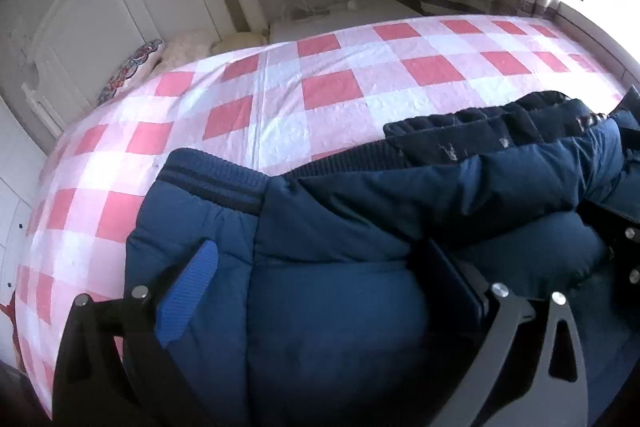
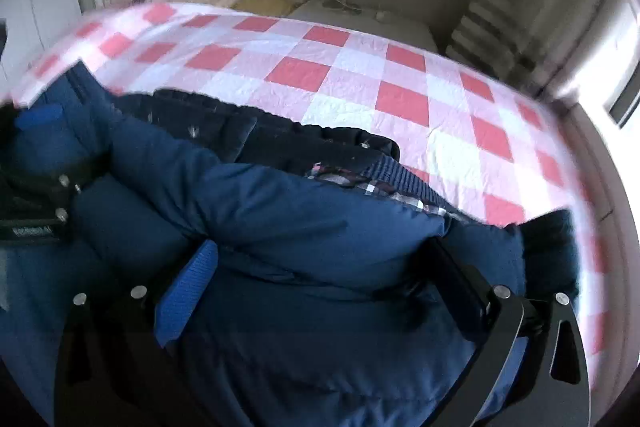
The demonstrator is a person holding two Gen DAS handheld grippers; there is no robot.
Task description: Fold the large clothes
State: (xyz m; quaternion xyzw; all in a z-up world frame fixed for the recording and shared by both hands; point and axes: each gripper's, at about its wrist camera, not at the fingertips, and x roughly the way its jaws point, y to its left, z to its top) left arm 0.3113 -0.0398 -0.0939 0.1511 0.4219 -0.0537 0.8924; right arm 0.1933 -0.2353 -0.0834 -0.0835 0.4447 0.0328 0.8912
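Jacket [image 1: 340,227], blue and padded, lies bunched at the bed's [image 1: 320,75] near edge, mid-fold. Left hand-held gripper [image 1: 320,279] and right hand-held gripper [image 2: 324,279] each straddle it, jaws wide. Next: pinch, lift and fold.

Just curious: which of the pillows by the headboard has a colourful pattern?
The pillow nearest the headboard; it bears a red and blue print, while the two others beside it are plain cream.
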